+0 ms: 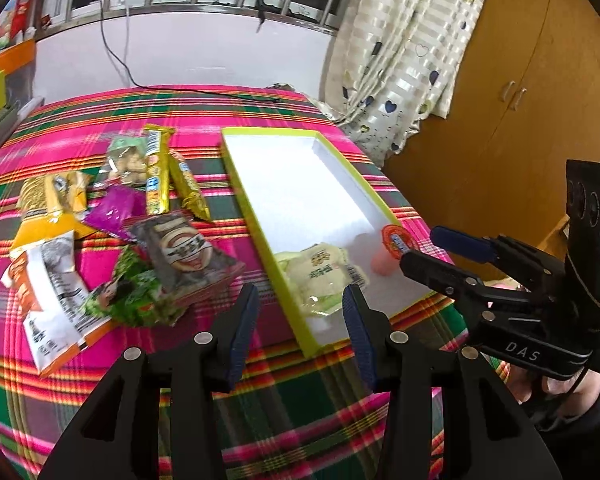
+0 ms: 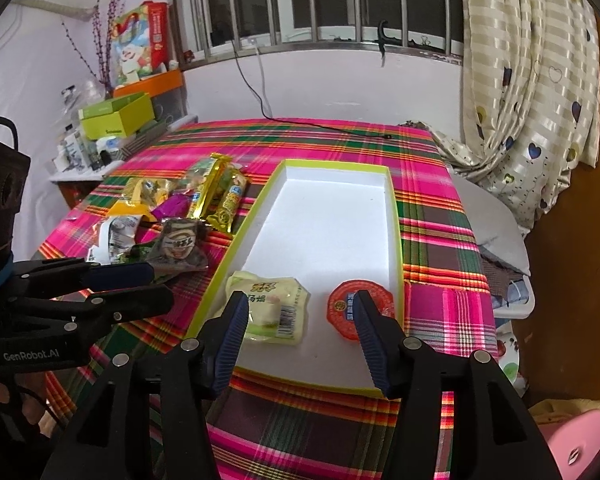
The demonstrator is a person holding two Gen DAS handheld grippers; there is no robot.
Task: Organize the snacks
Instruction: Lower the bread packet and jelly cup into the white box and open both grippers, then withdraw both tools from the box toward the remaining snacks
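Both claws hanging open and empty over the near end of the snack box.

The left claw (image 1: 302, 334) is standing with its jaws apart and nothing between them, hovering above the near left wall of the shallow rectangular lime-green cardboard box with a white inside (image 2: 397, 240); the right claw (image 2: 300, 336) is gaping wide, also holding nothing, above the box's near end. Inside that end, a pale yellow plastic snack packet (image 2: 274, 308) is lying by the left wall and a round red-lidded jelly cup (image 2: 346, 308) by the right wall, apart from each other. The remaining loose heap of crinkly snack packets (image 1: 140, 232) is lying on the pink-and-green plaid-covered surface (image 2: 440, 216), left of the box.
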